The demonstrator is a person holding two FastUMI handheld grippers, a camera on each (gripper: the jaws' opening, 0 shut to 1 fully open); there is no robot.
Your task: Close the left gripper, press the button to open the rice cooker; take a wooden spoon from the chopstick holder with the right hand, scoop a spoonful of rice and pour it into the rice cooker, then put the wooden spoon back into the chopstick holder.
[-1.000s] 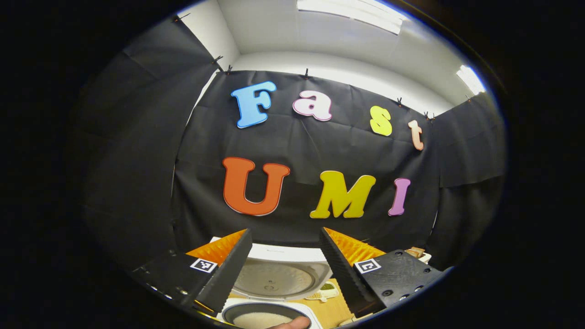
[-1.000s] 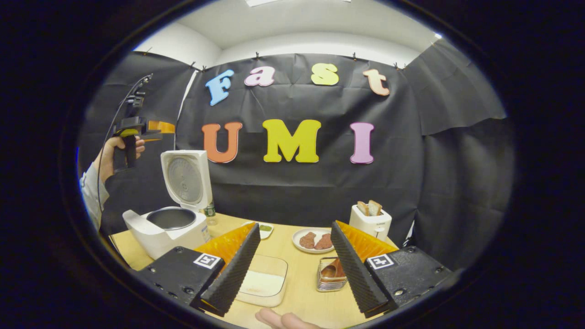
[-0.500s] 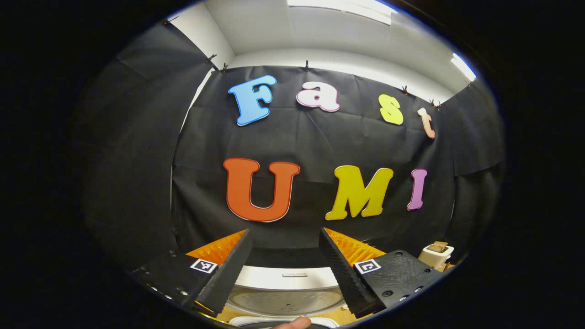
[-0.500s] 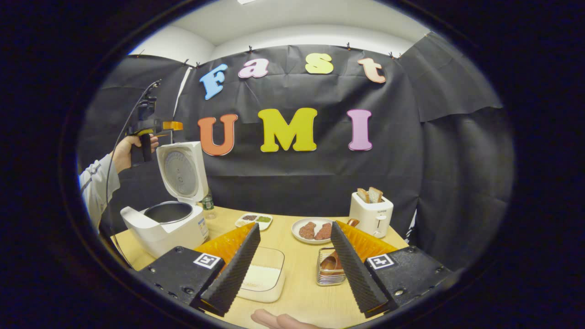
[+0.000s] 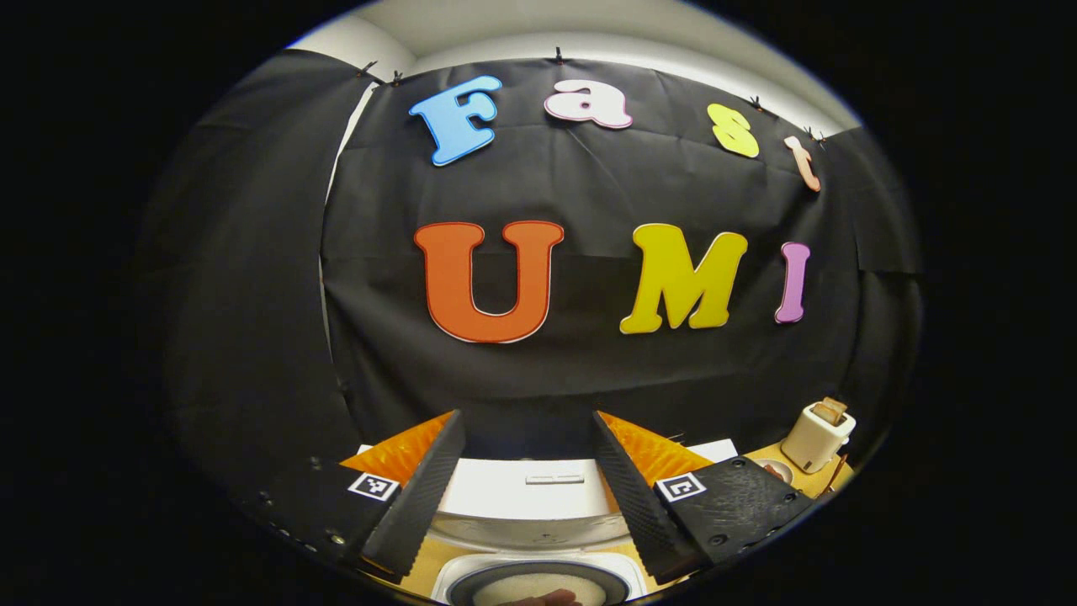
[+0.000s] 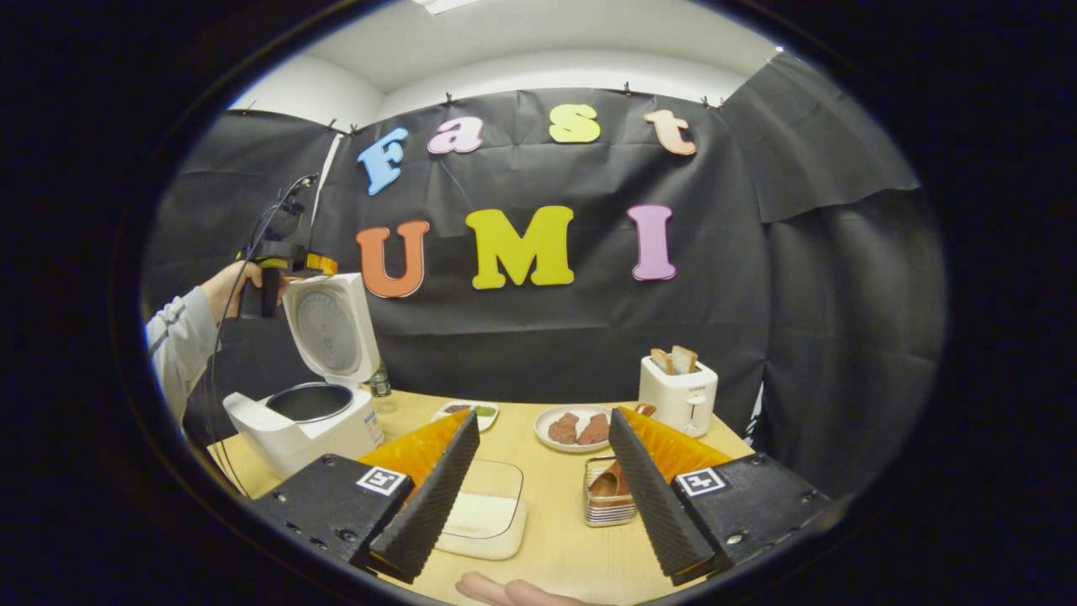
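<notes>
The white rice cooker (image 6: 303, 421) stands open at the table's left, its lid (image 6: 330, 324) raised upright. In the left gripper view the lid's top edge (image 5: 538, 492) sits between my open fingers, and the pot (image 5: 538, 587) below holds pale rice. My left gripper (image 5: 527, 418) hovers at the lid's top; a hand holds this left gripper (image 6: 290, 263) there. My right gripper (image 6: 543, 414) is open and empty above the table's near side. Just ahead, a wooden spoon (image 6: 607, 481) rests in the metal chopstick holder (image 6: 607, 512), beside a clear rice container (image 6: 488, 509).
A plate of meat (image 6: 576, 429), a white toaster with bread (image 6: 677, 391), a small sauce dish (image 6: 467, 411) and a bottle (image 6: 381, 387) stand toward the back of the wooden table (image 6: 555, 555). The toaster (image 5: 816, 436) also shows at right in the left gripper view.
The left gripper has come down and rightward to the top of the raised lid, tilting down. The right gripper has barely moved and stays open.
</notes>
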